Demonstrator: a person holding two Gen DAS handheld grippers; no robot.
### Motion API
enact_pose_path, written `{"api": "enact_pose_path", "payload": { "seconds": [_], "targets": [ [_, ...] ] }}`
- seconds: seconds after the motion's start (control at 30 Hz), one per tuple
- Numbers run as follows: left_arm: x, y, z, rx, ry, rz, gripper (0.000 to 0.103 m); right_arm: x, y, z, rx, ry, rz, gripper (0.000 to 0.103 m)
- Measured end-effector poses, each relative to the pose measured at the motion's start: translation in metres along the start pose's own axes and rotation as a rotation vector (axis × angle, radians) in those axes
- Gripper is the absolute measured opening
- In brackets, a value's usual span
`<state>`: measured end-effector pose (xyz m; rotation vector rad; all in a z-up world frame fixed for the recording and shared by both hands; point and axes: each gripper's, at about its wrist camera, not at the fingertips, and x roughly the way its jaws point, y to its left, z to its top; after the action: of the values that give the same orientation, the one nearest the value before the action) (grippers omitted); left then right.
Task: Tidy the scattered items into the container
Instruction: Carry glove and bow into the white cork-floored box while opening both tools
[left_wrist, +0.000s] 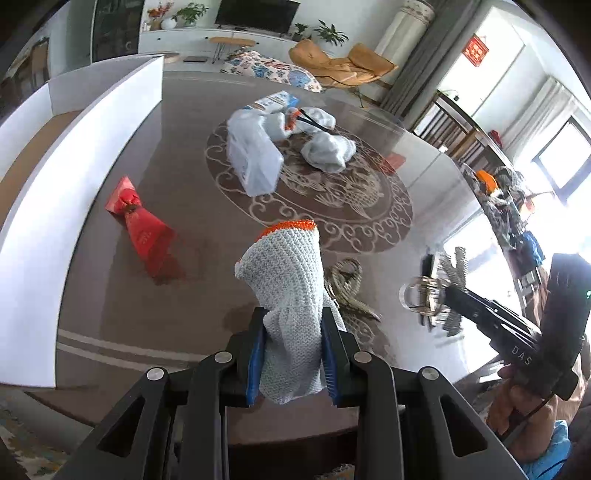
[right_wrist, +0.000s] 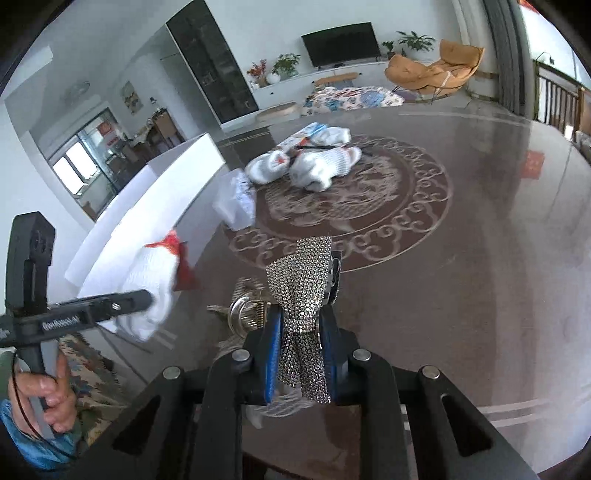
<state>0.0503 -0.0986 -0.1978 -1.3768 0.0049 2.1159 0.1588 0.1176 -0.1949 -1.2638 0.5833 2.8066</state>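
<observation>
My left gripper (left_wrist: 293, 325) is shut on a grey knitted glove with an orange cuff (left_wrist: 284, 269), held above the round table; it also shows in the right wrist view (right_wrist: 151, 291). My right gripper (right_wrist: 301, 325) is shut on a sparkly rhinestone hair bow (right_wrist: 303, 284), with a comb and clip hanging beside it (right_wrist: 247, 310); the bow shows in the left wrist view (left_wrist: 439, 288). The white box container (left_wrist: 74, 155) stands at the table's left. A red pouch (left_wrist: 142, 225), a plastic bag (left_wrist: 255, 155) and more gloves (left_wrist: 327, 147) lie on the table.
A coiled rope (left_wrist: 347, 284) lies on the table just past the held glove. A blue-and-white packet (left_wrist: 273, 101) lies behind the gloves. Chairs (left_wrist: 454, 129) stand at the table's right edge.
</observation>
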Motion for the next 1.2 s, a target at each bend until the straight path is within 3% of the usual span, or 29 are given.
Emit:
{"api": "enact_pose_path", "payload": {
  "seconds": [0.3, 0.4, 0.57, 0.7, 0.8, 0.9, 1.2],
  "targets": [
    [-0.025, 0.012, -0.016, -0.012, -0.032, -0.01, 0.027, 0.014, 0.056, -0.016, -0.093, 0.051, 0.027, 0.021],
    [-0.054, 0.027, -0.012, -0.024, -0.083, -0.001, 0.028, 0.025, 0.079, -0.012, -0.116, 0.078, 0.06, 0.021],
    [-0.126, 0.09, 0.003, -0.088, -0.204, 0.1, 0.028, 0.032, 0.15, 0.026, -0.223, 0.042, 0.167, 0.021],
    [-0.161, 0.162, 0.015, -0.165, -0.247, 0.234, 0.028, 0.045, 0.225, 0.06, -0.321, 0.02, 0.286, 0.021],
    [-0.163, 0.219, 0.02, -0.242, -0.228, 0.287, 0.028, 0.066, 0.287, 0.08, -0.373, 0.024, 0.398, 0.02],
    [-0.154, 0.266, 0.02, -0.32, -0.183, 0.31, 0.028, 0.099, 0.333, 0.089, -0.388, 0.05, 0.443, 0.021],
    [-0.132, 0.306, 0.029, -0.323, -0.105, 0.345, 0.028, 0.193, 0.385, 0.09, -0.335, 0.165, 0.424, 0.021]
  ]
}}
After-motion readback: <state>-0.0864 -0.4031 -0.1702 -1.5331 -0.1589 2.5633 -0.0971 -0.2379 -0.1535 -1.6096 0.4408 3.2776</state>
